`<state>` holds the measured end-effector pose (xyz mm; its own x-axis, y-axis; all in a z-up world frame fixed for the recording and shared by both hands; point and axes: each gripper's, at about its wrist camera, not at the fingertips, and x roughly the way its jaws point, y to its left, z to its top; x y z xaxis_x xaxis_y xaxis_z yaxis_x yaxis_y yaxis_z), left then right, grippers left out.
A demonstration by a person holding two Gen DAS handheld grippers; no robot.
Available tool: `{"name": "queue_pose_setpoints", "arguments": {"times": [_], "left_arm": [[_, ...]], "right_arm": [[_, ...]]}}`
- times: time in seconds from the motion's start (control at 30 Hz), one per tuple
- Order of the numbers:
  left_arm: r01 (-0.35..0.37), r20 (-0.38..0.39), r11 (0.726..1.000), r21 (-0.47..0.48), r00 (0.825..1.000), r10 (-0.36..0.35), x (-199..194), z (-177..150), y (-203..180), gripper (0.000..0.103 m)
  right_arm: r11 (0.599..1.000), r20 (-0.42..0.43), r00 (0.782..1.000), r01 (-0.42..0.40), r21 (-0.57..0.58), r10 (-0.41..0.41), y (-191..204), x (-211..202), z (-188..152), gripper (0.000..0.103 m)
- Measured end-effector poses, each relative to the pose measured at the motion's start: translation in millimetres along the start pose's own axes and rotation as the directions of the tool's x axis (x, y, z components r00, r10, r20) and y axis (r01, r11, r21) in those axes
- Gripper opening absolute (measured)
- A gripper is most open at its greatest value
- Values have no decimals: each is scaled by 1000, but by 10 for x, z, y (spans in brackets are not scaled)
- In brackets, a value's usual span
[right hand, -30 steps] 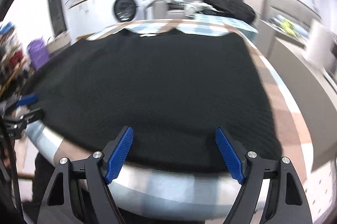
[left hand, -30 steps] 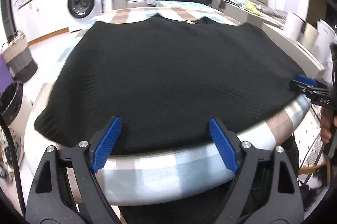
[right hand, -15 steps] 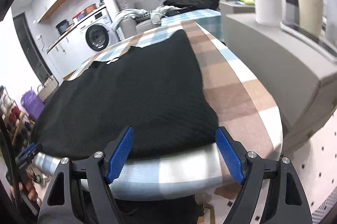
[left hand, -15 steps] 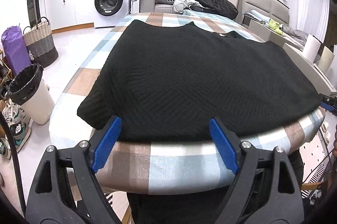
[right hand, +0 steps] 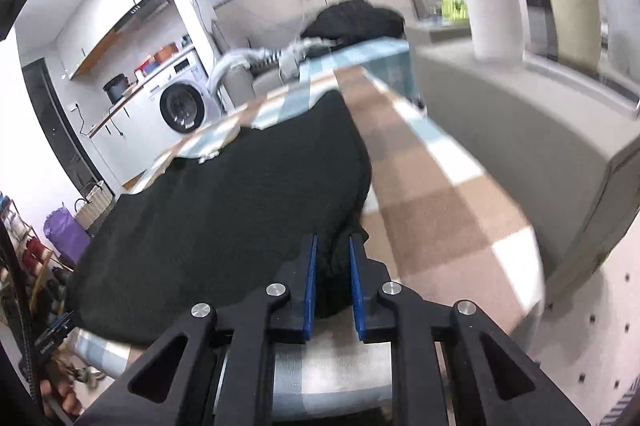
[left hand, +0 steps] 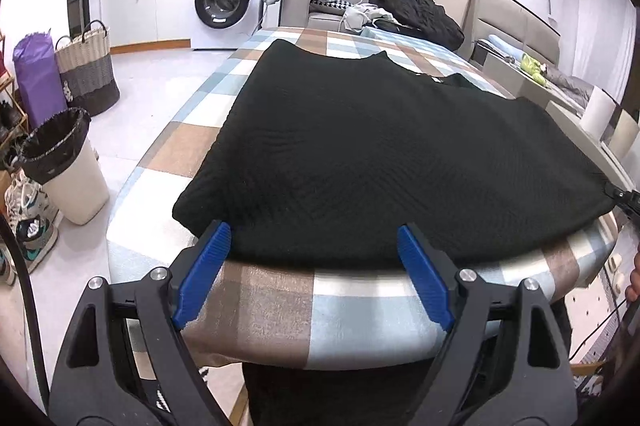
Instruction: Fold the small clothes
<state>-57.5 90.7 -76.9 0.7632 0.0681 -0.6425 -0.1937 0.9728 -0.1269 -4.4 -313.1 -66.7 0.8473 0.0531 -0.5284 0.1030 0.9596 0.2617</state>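
Black knit sweater (left hand: 380,154) lies flat on the plaid-covered table (left hand: 280,310). Our R gripper (right hand: 331,280) is pinched onto its near R corner. Our L gripper (left hand: 312,274) is spread wide at the near L hem w/ nothing between its blue pads (left hand: 202,272).

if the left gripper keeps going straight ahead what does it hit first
Most likely the near hem of the black sweater: the open left gripper points at it from the checked table edge. Exact height is unclear.
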Motion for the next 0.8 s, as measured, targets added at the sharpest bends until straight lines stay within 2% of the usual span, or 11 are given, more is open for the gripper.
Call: {"name": "queue_pose_setpoints", "arguments": {"times": [0.07,0.13,0.2,0.23,0.33,0.43,0.63,0.73,0.77,0.8], "left_arm": [[0,-1,1000,-5,1000,0,-13,-33,25,84],[7,-4,1000,-24,1000,-7,-28,-39,48,84],[8,-14,998,-61,1000,-9,-43,-29,104,84],[-6,-15,996,-88,1000,4,-58,-25,143,84],[-19,-21,985,-172,1000,15,-84,-2,273,84],[-3,-28,969,-246,1000,-4,-122,2,393,84],[85,-22,947,-309,995,-97,-61,48,430,82],[36,-18,955,-296,999,-44,48,120,381,74],[18,-18,956,-292,1000,-24,88,151,369,68],[0,-19,957,-291,1000,-5,139,189,364,58]], "right_arm": [[999,-62,998,29,16,-28,-24,125,-55,15],[998,-63,996,58,-20,-59,21,144,-72,18],[1000,-34,999,26,3,-26,40,76,-39,37],[1000,-5,1000,-14,20,14,56,10,-23,52],[998,18,998,-57,1,57,164,-74,24,56],[995,26,995,-95,7,95,270,-89,58,70],[986,22,988,-153,-66,155,537,-20,57,73],[978,10,983,-182,-101,184,655,38,49,75],[976,5,981,-190,-109,192,682,56,57,75],[972,0,979,-202,-117,203,721,88,66,75]]}}
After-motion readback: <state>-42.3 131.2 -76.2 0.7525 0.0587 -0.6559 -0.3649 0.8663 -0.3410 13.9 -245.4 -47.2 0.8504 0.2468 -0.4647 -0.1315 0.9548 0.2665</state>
